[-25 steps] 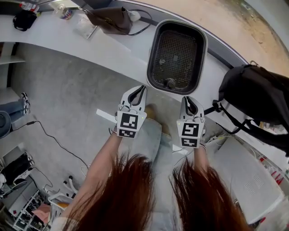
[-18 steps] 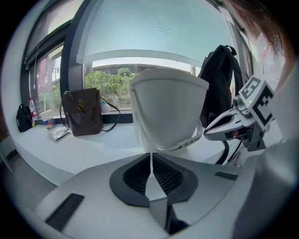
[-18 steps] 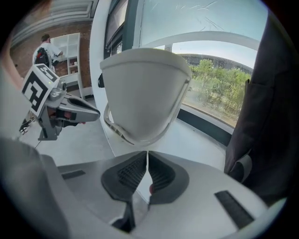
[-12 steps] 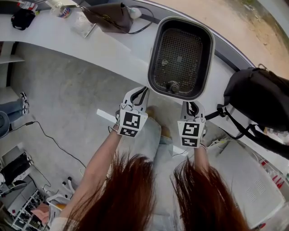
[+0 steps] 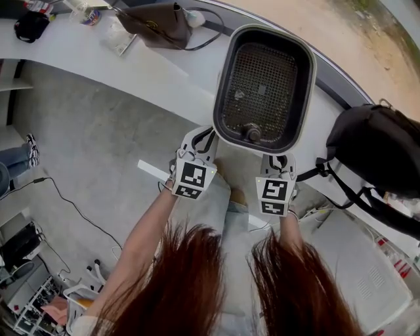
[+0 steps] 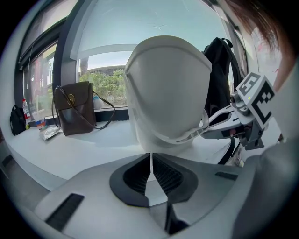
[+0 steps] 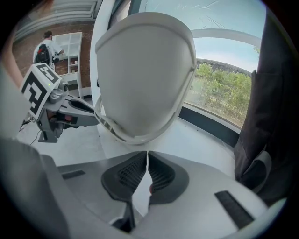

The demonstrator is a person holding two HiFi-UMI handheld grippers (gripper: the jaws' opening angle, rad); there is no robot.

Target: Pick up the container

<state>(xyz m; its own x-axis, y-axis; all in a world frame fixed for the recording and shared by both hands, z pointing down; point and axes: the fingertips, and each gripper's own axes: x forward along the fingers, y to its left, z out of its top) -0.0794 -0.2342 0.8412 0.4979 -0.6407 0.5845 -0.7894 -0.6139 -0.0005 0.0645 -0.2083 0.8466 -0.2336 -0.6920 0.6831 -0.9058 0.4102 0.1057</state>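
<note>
The container [image 5: 264, 88] is a white oval tub with a dark mesh basket and a round knob inside. It is held off the white counter [image 5: 98, 59], tilted toward me. My left gripper [image 5: 210, 134] is shut on the thin rim at its near left, and my right gripper [image 5: 278, 157] is shut on the rim at its near right. In the left gripper view the tub's white underside [image 6: 168, 88] fills the middle, its edge pinched between the pads [image 6: 138, 175]. The right gripper view shows the same underside [image 7: 145, 74] with the rim between its pads [image 7: 161, 175].
A brown handbag [image 5: 157, 23] and small bottles [image 5: 85, 13] stand on the counter at the far left. A black backpack [image 5: 380, 151] lies at the right, close to the tub. A white panel [image 5: 357, 262] sits low at the right. Cables run over the grey floor [image 5: 85, 151].
The container has come up off the counter and nearer to me, looking larger. Both grippers rose with it, still closed on its rim.
</note>
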